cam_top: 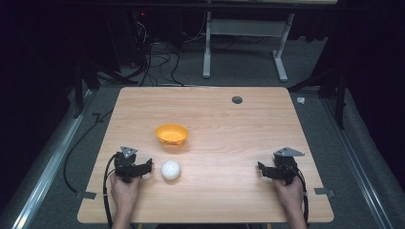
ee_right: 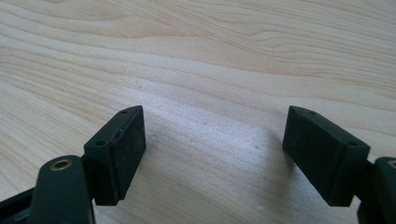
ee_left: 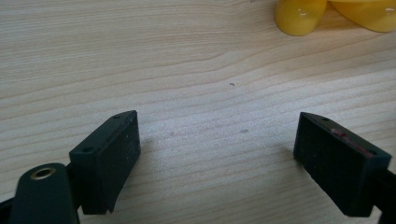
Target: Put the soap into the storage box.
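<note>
white ball (cam_top: 170, 170) lies just in front of the orange bowl (cam_top: 172, 134), nearer the person. left gripper (cam_top: 143, 168) just left of the ball, right gripper (cam_top: 263, 171) well right; both spread, empty. looks like pre-grasp; next likely closing on the ball.

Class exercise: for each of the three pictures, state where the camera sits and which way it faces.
High view: above the person's side, facing forward and down on the table; hands with left gripper and right gripper enter from below.
Left gripper view: rides the left gripper, jaws apart, toward the orange bowl.
Right gripper view: rides the right gripper, jaws apart over wood.
Shared: the bowl.
</note>
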`<state>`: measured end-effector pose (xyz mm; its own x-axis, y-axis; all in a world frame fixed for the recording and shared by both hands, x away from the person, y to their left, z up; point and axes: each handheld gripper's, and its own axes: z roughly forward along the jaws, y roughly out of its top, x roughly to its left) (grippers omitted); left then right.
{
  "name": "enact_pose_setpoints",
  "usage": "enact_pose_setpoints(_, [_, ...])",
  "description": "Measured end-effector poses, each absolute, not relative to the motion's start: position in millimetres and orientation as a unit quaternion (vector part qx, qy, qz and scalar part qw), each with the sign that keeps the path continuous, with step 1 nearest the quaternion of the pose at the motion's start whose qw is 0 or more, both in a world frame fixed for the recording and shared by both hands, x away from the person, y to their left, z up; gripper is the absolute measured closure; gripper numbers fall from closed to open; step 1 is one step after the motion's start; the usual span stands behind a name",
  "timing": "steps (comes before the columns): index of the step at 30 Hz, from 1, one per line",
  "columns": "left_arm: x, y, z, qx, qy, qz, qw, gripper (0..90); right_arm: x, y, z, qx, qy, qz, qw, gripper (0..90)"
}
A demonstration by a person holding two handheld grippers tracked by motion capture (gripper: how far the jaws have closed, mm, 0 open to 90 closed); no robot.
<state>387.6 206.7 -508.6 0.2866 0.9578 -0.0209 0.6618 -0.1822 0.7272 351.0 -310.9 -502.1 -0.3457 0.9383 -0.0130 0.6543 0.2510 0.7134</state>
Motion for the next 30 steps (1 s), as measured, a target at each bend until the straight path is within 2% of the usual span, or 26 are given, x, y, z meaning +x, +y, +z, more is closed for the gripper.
enact_pose_setpoints(30, [385.3, 208.0, -504.4, 0.743, 0.539, 0.215, 0.334, 15.7, 351.1, -310.9, -502.0, 0.525, 0.758, 0.314, 0.226, 22.2])
